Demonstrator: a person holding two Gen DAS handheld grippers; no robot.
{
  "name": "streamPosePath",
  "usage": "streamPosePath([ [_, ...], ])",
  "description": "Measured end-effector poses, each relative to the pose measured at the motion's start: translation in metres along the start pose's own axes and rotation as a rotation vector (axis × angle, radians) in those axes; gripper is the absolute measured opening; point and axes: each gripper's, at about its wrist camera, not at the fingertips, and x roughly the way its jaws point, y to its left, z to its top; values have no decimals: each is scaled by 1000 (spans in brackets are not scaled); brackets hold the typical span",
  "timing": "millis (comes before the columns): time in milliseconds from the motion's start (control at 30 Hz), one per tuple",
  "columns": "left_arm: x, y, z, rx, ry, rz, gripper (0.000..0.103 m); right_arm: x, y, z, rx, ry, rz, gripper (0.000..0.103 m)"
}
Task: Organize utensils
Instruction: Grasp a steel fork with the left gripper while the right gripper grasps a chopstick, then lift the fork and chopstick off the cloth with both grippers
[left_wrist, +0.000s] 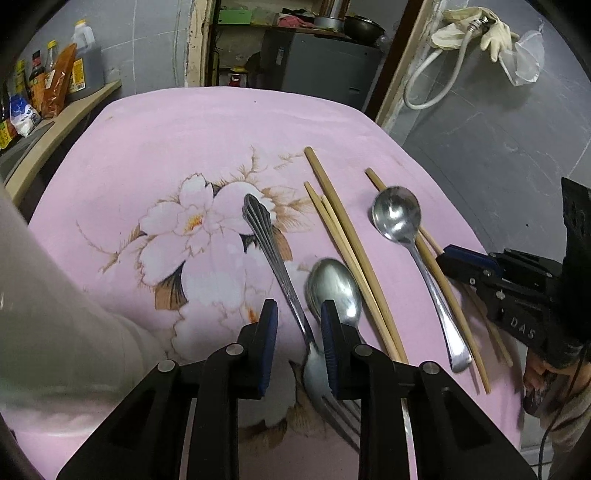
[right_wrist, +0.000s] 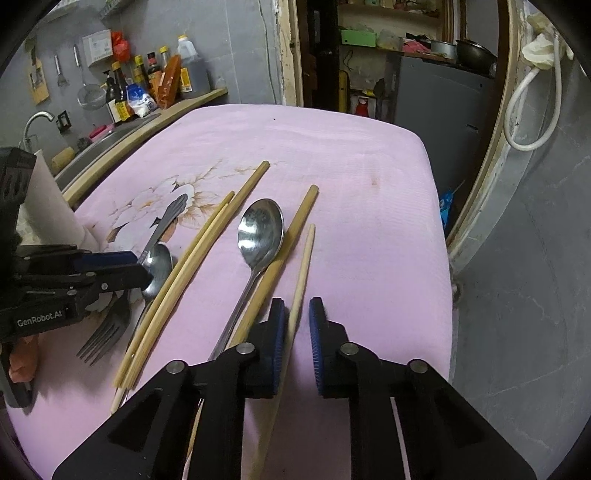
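Observation:
On the pink flowered cloth (left_wrist: 155, 147) lie a fork (left_wrist: 280, 273), two steel spoons (left_wrist: 334, 286) (left_wrist: 397, 216) and several wooden chopsticks (left_wrist: 343, 236). My left gripper (left_wrist: 299, 314) is open, low over the fork's handle, which runs between its fingers; the small spoon lies by its right finger. It shows at the left of the right wrist view (right_wrist: 125, 266). My right gripper (right_wrist: 297, 314) is open around a thin pale chopstick (right_wrist: 304, 262) that runs between its fingers. The large spoon (right_wrist: 260, 229) and a thicker chopstick (right_wrist: 295, 229) lie just left of it.
A white cylindrical container (left_wrist: 48, 295) stands at the cloth's left edge. A counter with sauce bottles (right_wrist: 147, 85) and a sink (right_wrist: 92, 144) runs along the left. The cloth's right edge (right_wrist: 441, 240) drops off to a grey floor. A doorway with shelves lies beyond.

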Motion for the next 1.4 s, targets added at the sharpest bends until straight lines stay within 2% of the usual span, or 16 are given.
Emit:
streamPosePath([
  [100,0,-9,-3,58,4,47,17,-2,2,-2,2,-4,2,6],
  [133,1,-13,-5,81,2,69,11,-3,2,-3,7,-8,2,5],
  [167,1,-13,-5,84,4,65,8,-4,3,-3,11,-10,3,5],
  [400,-3,-5,-7,30,39,14,4,-21,2,-17,54,-25,20,3],
  [733,-35,-6,-42,103,94,-38,4,-44,8,-42,80,-2,45,3],
  [900,-31,-7,-34,108,135,-54,4,-38,9,-36,68,23,39,4],
  [1100,-18,-15,-20,170,171,2,6,-25,7,-21,48,57,42,7],
  [1400,1,-14,2,175,220,18,7,-16,2,-10,48,73,63,14],
])
